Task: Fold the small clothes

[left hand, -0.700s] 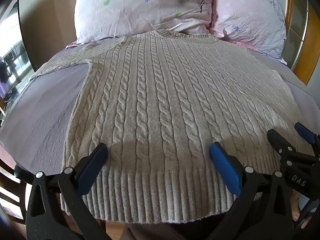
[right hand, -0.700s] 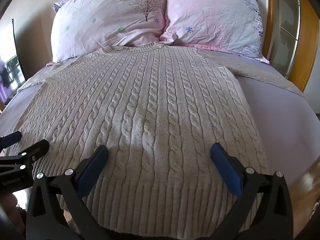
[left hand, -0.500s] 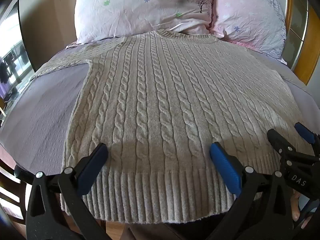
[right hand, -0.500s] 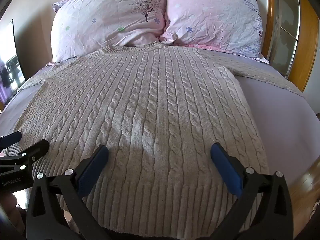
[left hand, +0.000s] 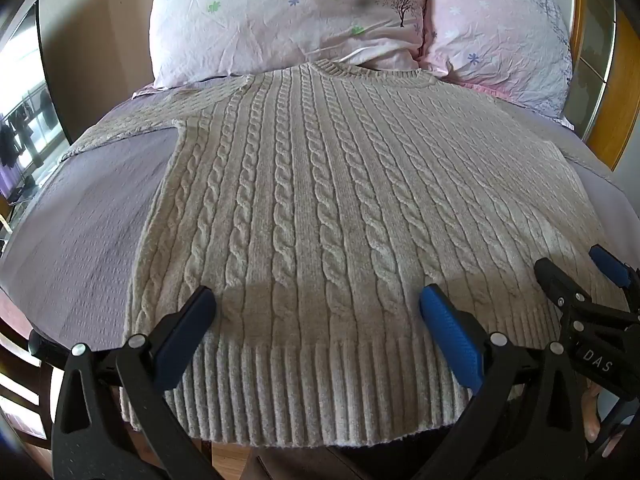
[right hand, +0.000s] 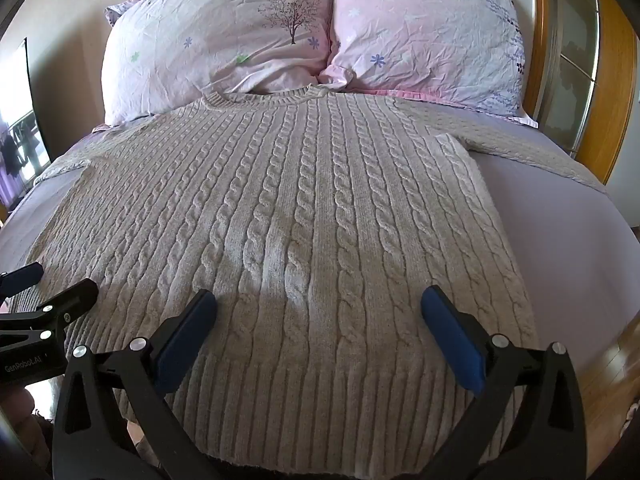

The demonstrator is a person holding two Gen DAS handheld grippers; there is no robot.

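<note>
Bed (left hand: 92, 216), sweater (left hand: 320, 208) hem between spread left claw (left hand: 316, 304)

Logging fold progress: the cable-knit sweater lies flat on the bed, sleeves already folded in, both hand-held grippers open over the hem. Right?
Not quite: the sleeves are spread outward, as the right wrist view shows. The sweater lies flat, and the left hand-held gripper and right hand-held gripper are open.
</note>
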